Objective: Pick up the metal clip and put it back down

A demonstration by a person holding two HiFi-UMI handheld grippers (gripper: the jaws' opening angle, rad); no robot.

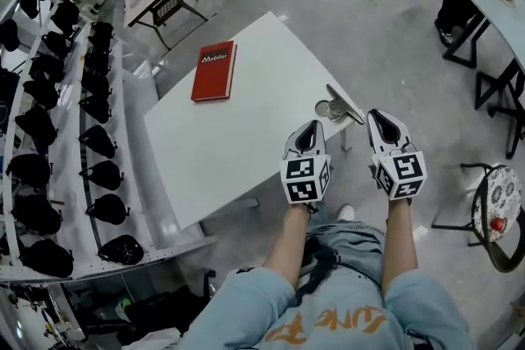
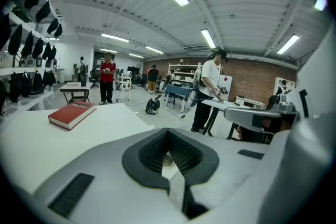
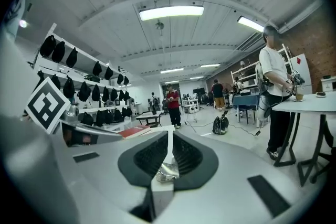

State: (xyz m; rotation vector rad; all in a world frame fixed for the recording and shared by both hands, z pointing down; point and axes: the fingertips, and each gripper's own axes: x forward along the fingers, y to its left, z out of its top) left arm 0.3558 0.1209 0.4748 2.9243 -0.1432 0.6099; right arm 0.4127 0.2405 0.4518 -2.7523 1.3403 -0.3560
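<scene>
The metal clip (image 1: 335, 106) lies flat on the white table (image 1: 238, 152), near its right corner. Both grippers hover low at that corner, one on each side of the clip. My left gripper (image 1: 312, 126) is just short of the clip, with its jaws shut and nothing in them. My right gripper (image 1: 374, 115) sits beside the clip's long handle, also shut. In both gripper views a bit of shiny metal shows through the slit behind the closed tips (image 2: 168, 136) (image 3: 169, 136). Whether either gripper touches the clip I cannot tell.
A red book (image 1: 214, 70) lies at the table's far side. Racks of black helmets (image 1: 49, 135) line the left. A round stool (image 1: 496, 209) and another table (image 1: 496, 0) stand at the right. Several people stand farther off in the room.
</scene>
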